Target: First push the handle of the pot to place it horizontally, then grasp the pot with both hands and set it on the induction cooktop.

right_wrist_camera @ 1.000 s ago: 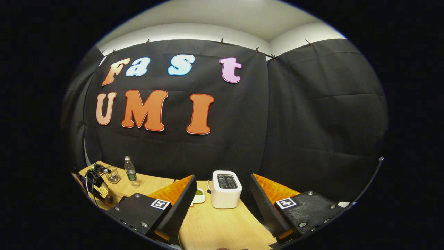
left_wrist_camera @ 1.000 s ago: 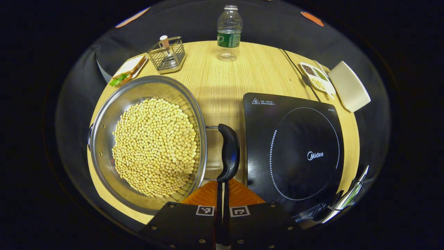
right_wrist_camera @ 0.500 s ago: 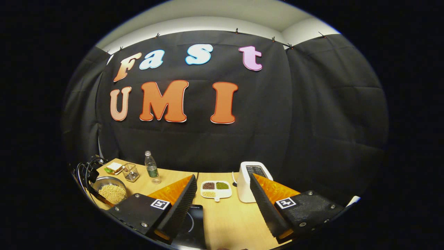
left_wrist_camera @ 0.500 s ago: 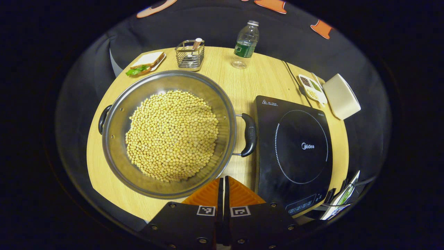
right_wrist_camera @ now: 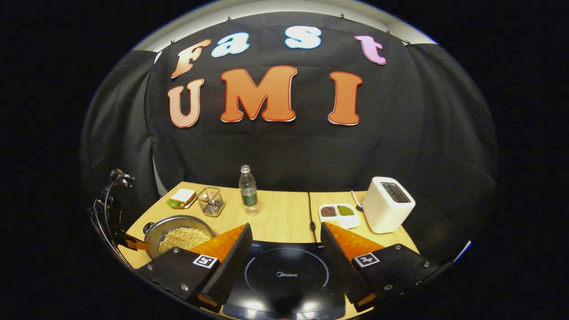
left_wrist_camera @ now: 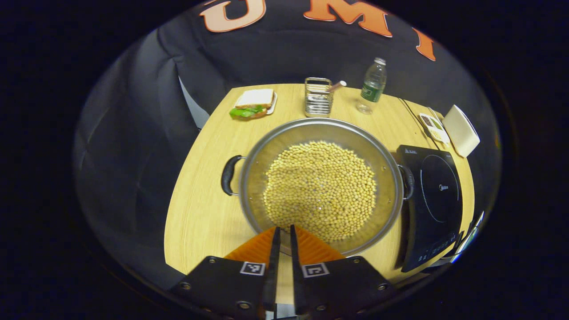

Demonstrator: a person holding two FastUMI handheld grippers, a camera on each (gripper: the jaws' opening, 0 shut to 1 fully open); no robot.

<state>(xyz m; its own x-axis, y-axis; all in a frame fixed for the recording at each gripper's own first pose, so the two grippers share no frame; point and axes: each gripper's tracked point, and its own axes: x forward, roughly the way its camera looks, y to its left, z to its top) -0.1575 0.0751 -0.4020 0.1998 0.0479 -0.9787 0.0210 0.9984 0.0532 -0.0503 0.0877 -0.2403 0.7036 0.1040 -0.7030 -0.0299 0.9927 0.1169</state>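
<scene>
Left gripper (left_wrist_camera: 283,231): fingers together with a thin slit between, holding nothing, poised above the near rim of the pot (left_wrist_camera: 320,184). Pot: steel, filled with soybeans (left_wrist_camera: 321,189), resting on the wooden table (left_wrist_camera: 200,200), just left of the induction cooktop (left_wrist_camera: 433,200); black handles at left (left_wrist_camera: 229,174) and right (left_wrist_camera: 408,180), lying level across the left gripper view. Right gripper (right_wrist_camera: 282,233): fingers wide apart, empty, raised above the cooktop (right_wrist_camera: 286,275). Behind the pot: sandwich on a plate (left_wrist_camera: 252,104), wire rack (left_wrist_camera: 318,97), water bottle (left_wrist_camera: 371,86), divided dish of grains (left_wrist_camera: 432,126), white toaster (left_wrist_camera: 461,130).
</scene>
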